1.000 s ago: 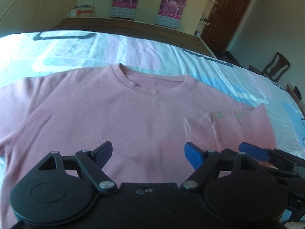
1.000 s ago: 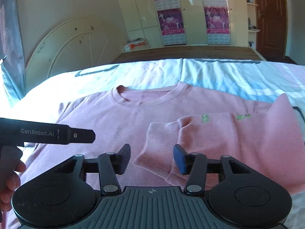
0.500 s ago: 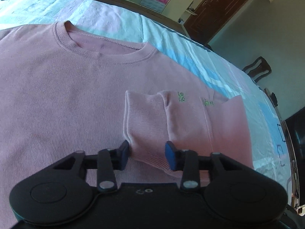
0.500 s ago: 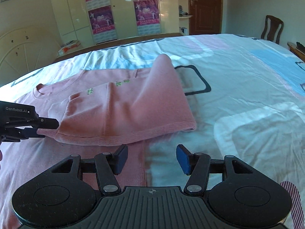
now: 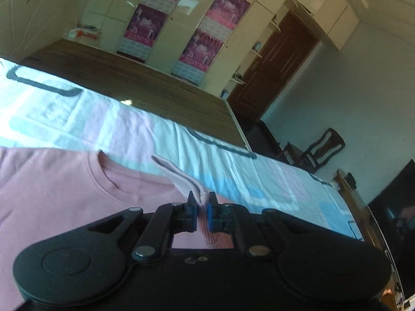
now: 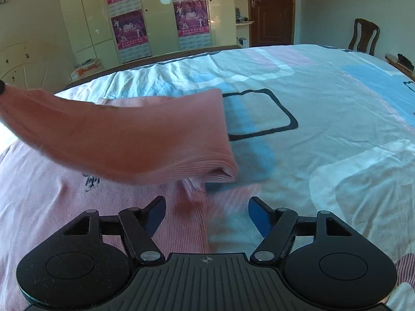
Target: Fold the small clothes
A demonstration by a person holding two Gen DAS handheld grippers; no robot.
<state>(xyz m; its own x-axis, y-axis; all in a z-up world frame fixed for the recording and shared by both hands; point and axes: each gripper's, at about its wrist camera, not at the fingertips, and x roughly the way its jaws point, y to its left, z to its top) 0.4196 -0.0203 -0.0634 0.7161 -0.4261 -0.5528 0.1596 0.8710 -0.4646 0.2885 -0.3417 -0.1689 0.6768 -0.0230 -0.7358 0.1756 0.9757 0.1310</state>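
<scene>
Left gripper [image 5: 201,208] is clamped on the ribbed cuff [image 5: 181,178] of the pink sweatshirt [image 5: 64,181], whose sleeve [image 6: 124,142] is seen lifted off the body, probably mid-air. Right gripper [image 6: 207,213] is spread, jaws just opened wider, nothing pinched, above the sweatshirt's edge. The garment is laid on a patterned bedsheet [image 6: 324,103]; wardrobe [image 6: 155,13] and chair [image 6: 364,35] stand well beyond.

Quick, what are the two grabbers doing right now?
Left gripper: jaws just closed, holding the pink sweatshirt's sleeve cuff.
Right gripper: open, jaws just widening, holding nothing.
</scene>
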